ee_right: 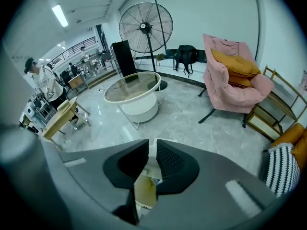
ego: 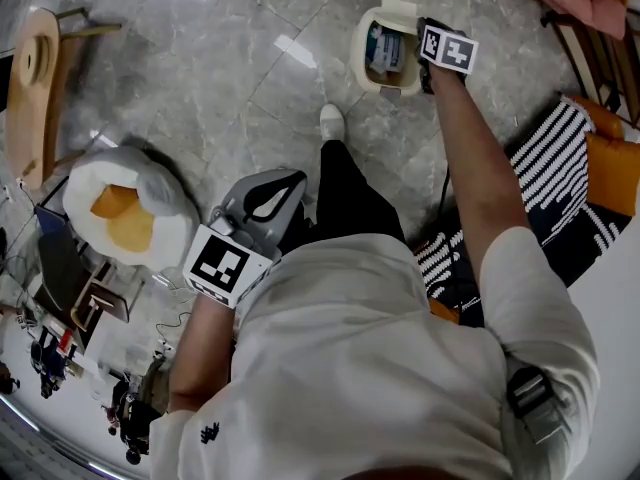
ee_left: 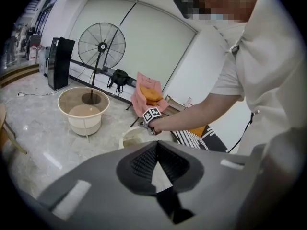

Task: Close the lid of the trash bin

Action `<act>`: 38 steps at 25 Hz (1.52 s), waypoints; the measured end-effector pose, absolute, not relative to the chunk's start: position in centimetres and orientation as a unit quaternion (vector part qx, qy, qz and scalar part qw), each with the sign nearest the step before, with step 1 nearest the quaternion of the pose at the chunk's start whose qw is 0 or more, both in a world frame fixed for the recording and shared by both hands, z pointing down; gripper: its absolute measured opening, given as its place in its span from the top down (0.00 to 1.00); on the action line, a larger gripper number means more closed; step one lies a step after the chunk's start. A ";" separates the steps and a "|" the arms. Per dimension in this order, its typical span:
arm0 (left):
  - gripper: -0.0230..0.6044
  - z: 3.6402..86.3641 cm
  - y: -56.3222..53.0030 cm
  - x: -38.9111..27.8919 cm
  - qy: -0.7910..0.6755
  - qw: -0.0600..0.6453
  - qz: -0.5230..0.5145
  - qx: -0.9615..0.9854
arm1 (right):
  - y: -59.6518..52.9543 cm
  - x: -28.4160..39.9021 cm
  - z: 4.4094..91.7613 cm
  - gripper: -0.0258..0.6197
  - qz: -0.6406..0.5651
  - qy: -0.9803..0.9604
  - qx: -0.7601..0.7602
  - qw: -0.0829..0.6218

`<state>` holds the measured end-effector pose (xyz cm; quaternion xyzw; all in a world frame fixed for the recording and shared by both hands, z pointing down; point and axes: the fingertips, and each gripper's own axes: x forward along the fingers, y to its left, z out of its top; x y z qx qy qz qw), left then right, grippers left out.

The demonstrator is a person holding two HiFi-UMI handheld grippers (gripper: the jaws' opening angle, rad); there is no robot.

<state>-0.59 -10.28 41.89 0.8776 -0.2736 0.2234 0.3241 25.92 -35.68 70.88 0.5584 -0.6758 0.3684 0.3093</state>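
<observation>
The cream trash bin (ego: 372, 60) stands open on the marble floor at the top of the head view, with packaging inside and its lid (ego: 402, 9) tipped up at the far side. My right gripper (ego: 424, 38) reaches to the bin's right rim beside the lid. In the right gripper view its jaws (ee_right: 152, 145) stand almost together with a thin white lid edge (ee_right: 152, 163) pinched between them, and the bin's yellowish inside shows below. My left gripper (ego: 262, 204) hangs near my body, shut and empty (ee_left: 157, 144). The bin (ee_left: 130, 138) also shows there past its tips.
A fried-egg cushion (ego: 126, 214) and a wooden chair (ego: 34, 78) lie at the left. A striped cushion (ego: 560, 156) and an orange seat (ego: 612, 168) are at the right. A round glass table (ee_right: 133, 88), a standing fan (ee_right: 145, 27) and a pink armchair (ee_right: 236, 80) stand beyond.
</observation>
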 end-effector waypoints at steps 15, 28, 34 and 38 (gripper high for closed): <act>0.87 42.3 -7.9 -0.6 -0.267 0.329 0.223 0.878 | -29.6 25.2 73.0 0.89 0.380 -0.671 0.543 0.332; 0.87 43.1 -6.1 -0.2 -0.265 0.350 0.233 0.868 | -25.8 24.9 75.3 0.89 0.390 -0.667 0.532 0.347; 0.87 43.8 -5.3 -0.1 -0.261 0.351 0.239 0.867 | -24.1 24.8 76.8 0.89 0.398 -0.661 0.530 0.353; 0.87 44.3 -5.0 -0.2 -0.261 0.357 0.242 0.864 | -23.0 24.8 78.0 0.89 0.403 -0.658 0.526 0.358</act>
